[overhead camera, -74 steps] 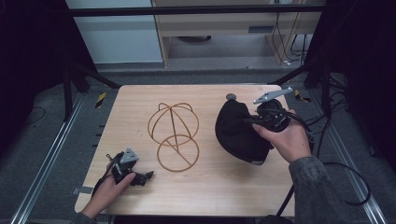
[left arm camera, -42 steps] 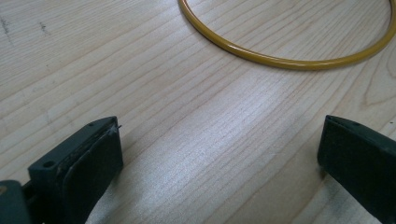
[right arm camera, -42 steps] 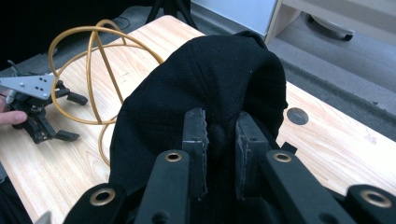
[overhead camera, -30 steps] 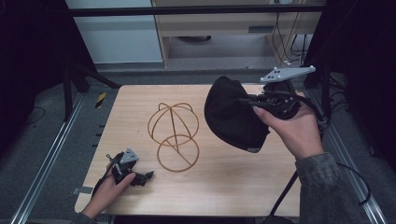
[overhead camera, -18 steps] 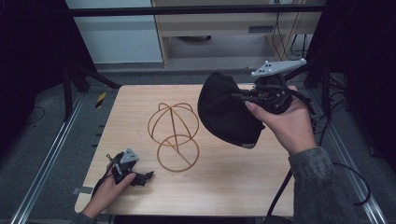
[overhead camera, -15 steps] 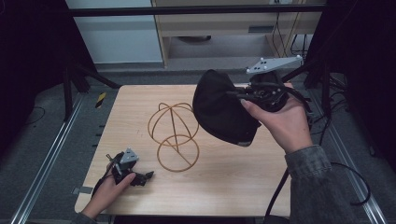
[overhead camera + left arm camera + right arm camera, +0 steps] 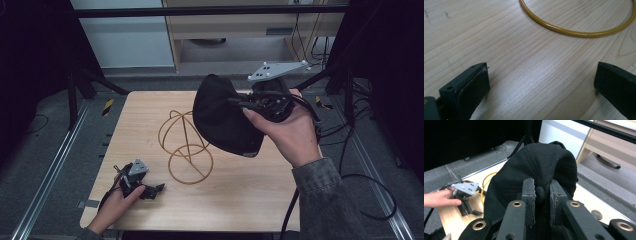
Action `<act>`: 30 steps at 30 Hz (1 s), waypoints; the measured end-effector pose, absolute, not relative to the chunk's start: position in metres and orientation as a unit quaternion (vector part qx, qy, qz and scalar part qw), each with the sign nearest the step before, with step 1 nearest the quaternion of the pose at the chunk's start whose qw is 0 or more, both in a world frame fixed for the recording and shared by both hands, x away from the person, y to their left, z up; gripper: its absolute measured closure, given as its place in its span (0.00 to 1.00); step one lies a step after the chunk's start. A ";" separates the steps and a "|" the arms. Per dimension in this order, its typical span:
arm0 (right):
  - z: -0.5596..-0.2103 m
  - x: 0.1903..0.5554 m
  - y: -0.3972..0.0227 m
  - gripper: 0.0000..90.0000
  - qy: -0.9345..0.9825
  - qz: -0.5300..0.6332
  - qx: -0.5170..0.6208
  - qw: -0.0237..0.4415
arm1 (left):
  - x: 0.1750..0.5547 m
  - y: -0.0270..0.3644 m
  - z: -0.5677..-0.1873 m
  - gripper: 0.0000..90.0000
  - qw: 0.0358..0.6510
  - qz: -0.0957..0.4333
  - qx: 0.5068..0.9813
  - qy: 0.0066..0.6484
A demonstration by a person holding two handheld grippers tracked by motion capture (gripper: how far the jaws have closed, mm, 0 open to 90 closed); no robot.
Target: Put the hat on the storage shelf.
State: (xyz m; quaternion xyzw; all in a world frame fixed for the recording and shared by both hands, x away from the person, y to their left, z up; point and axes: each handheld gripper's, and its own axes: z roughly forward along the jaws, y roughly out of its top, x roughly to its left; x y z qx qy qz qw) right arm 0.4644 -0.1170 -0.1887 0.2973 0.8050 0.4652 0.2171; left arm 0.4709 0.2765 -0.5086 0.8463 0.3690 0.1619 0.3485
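My right tool is clamped on the black hat, lifted off the bench just above the wire stand; seating it remains; my left tool rests apart.

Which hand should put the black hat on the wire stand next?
Right. The right gripper is shut on the black hat, held above the wire stand. The left gripper rests open on the table, holding nothing.

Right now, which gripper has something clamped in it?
The right gripper: its jaws pinch a fold of the black cap, held up in the air beside the wire stand. The left gripper rests on the table, jaws wide apart with only bare wood between them.
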 end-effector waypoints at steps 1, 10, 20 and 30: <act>-0.189 0.464 -0.117 0.87 0.805 0.465 0.297 0.217 | 0.471 0.277 -0.509 0.00 0.348 0.162 0.846 0.369; -0.185 0.474 -0.088 0.86 0.814 0.466 0.278 0.208 | 0.471 0.277 -0.509 0.00 0.348 0.162 0.847 0.368; -0.185 0.484 -0.060 0.86 0.826 0.455 0.267 0.199 | 0.471 0.277 -0.509 0.00 0.348 0.161 0.847 0.367; -0.187 0.495 -0.036 0.86 0.841 0.442 0.250 0.184 | 0.471 0.277 -0.509 0.00 0.349 0.162 0.847 0.367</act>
